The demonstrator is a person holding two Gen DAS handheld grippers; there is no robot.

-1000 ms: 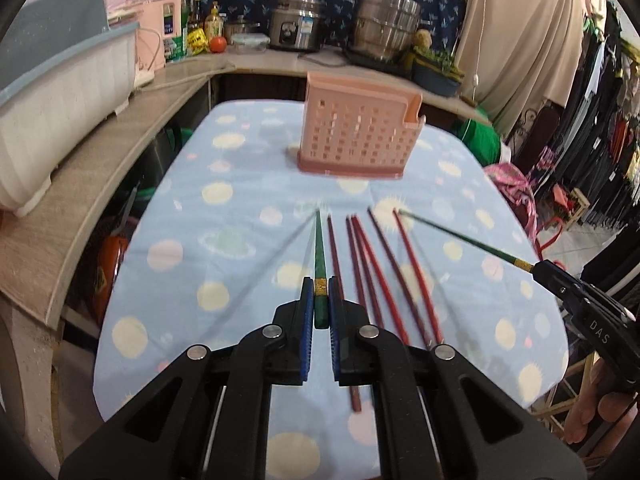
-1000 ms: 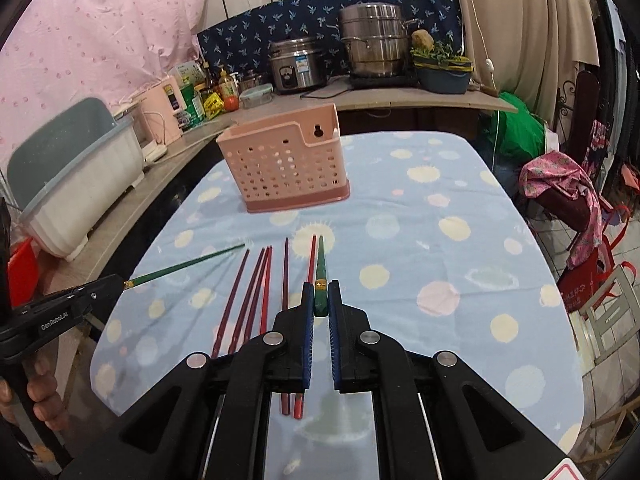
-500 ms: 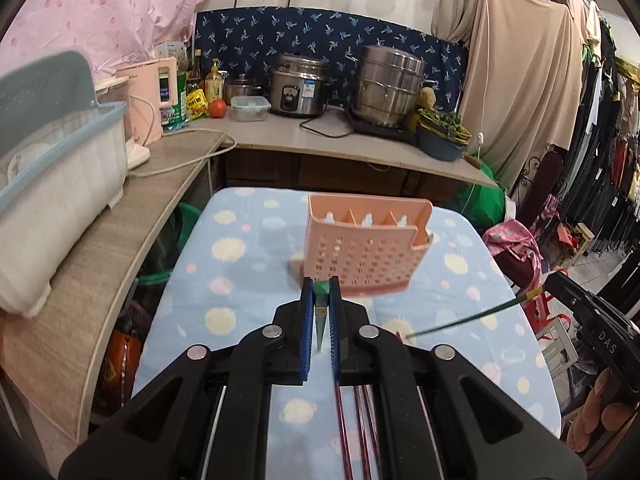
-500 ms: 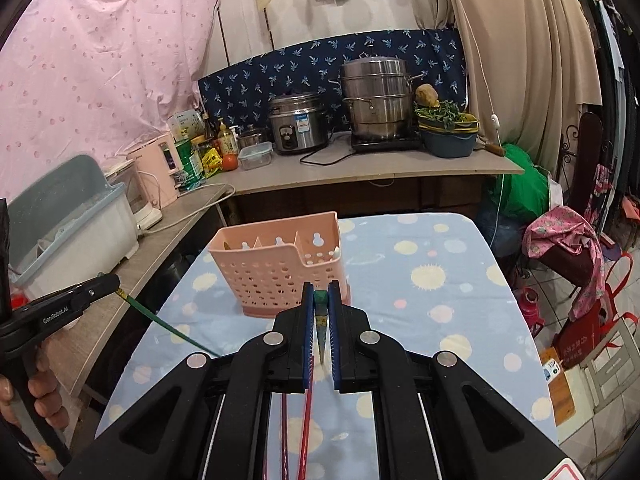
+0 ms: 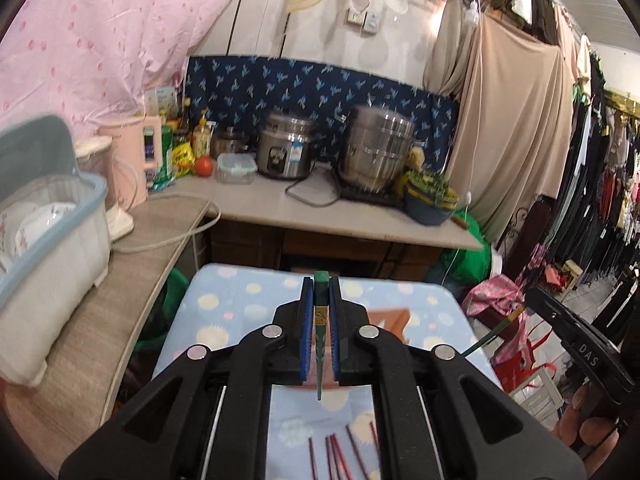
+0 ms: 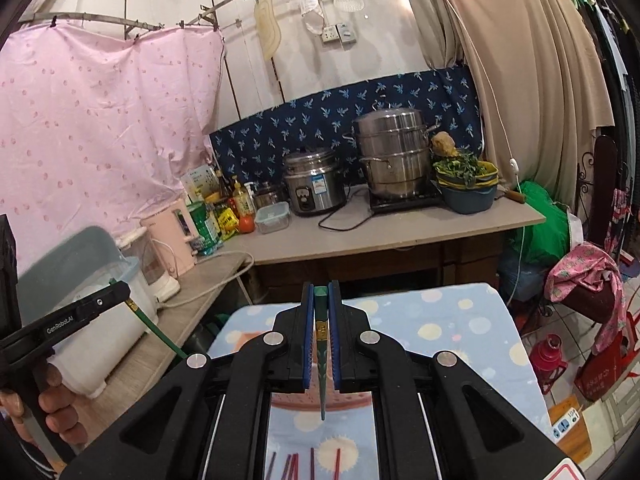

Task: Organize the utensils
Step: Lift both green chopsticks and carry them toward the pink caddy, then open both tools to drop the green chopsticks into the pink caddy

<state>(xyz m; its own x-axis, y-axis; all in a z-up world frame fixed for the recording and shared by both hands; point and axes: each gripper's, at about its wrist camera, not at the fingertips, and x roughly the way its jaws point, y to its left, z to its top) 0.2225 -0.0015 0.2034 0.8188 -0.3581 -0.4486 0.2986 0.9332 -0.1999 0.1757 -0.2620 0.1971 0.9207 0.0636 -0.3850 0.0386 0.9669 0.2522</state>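
Observation:
My left gripper (image 5: 321, 292) is shut on a green chopstick (image 5: 320, 344) that hangs tip down. My right gripper (image 6: 321, 294) is shut on a second green chopstick (image 6: 322, 360), also tip down. Both are lifted high above the table. The pink perforated utensil holder (image 5: 390, 318) is mostly hidden behind the left gripper; in the right wrist view only its base (image 6: 320, 400) shows. Several dark red chopsticks (image 5: 340, 456) lie on the dotted blue tablecloth below, and they also show in the right wrist view (image 6: 296, 466). Each gripper appears in the other's view (image 5: 580, 344) (image 6: 80, 312).
A counter behind the table holds a rice cooker (image 5: 286, 148), a steel steamer pot (image 5: 380, 154) and a bowl of greens (image 5: 430, 200). A dish rack bin (image 5: 44, 240) and a pink kettle (image 5: 132, 164) stand left. Clothes racks (image 5: 600, 200) stand right.
Both grippers have risen and tilted up from the table, each carrying its green chopstick, which now hangs point down. The holder has dropped low, behind the grippers.

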